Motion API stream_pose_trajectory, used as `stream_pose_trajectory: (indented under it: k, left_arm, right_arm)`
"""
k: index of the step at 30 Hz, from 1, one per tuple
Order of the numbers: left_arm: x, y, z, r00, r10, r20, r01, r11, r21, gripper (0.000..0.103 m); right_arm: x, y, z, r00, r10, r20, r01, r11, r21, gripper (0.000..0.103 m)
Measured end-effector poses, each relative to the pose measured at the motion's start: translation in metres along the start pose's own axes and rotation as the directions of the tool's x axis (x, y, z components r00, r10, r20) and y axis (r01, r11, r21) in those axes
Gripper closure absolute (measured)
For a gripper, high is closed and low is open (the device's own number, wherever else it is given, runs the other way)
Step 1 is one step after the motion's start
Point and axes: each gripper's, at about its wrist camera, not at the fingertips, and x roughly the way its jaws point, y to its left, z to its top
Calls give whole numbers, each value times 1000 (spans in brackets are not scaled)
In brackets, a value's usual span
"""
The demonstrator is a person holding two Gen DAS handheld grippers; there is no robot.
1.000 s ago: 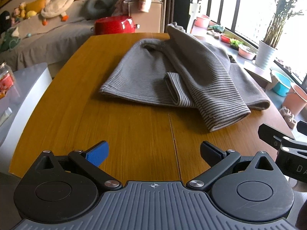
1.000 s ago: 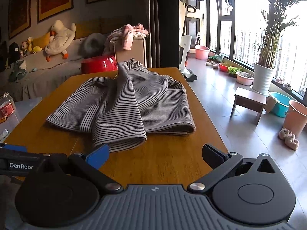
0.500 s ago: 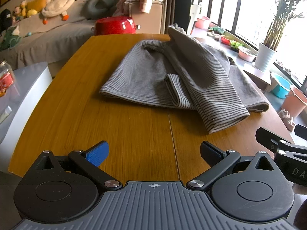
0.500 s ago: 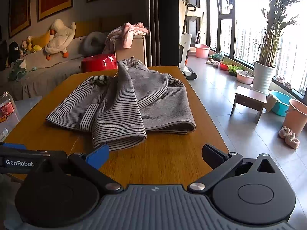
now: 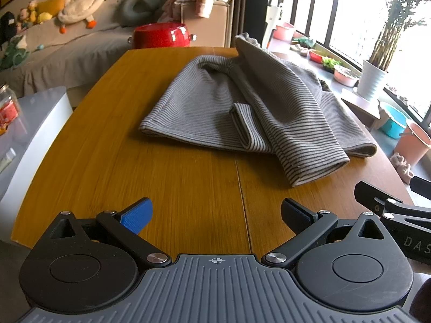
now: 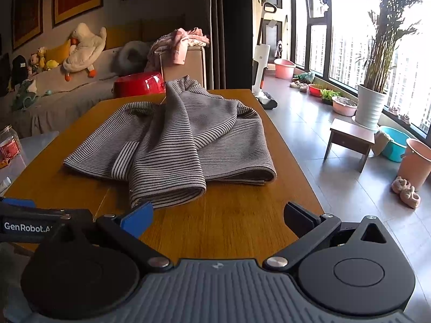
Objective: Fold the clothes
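Observation:
A grey striped garment lies partly folded on the wooden table, its sleeves laid over the body. My left gripper hovers open over the table's near edge, short of the garment's hem, with nothing between its fingers. My right gripper is open too, just in front of the folded sleeve end, its blue pad close to the cloth but apart from it. Each gripper shows at the edge of the other's view.
A red pot stands beyond the table's far end by a sofa with plush toys. A grey cabinet with a jar is to the left. A stool, buckets and a potted plant stand on the floor at right.
Both grippers have edged slightly forward toward the garment. The garment has not moved and both grippers stay open.

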Motion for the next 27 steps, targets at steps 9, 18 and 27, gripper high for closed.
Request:
stream_pose_trajectory:
  k: [9, 18, 27]
  left_arm:
    - [-1, 0, -1, 1000, 0, 1, 0, 1000, 0, 0]
    - [-1, 1, 0, 1000, -1, 0, 1, 1000, 1, 0]
    - [-1, 1, -1, 1000, 0, 1, 0, 1000, 1, 0]
  right_arm:
    - [0, -1, 0, 1000, -1, -3, 1, 1000, 2, 0]
    - [1, -1, -1, 1000, -1, -6, 1, 1000, 1, 0]
    - [1, -1, -1, 1000, -1, -7, 1, 1000, 2, 0]
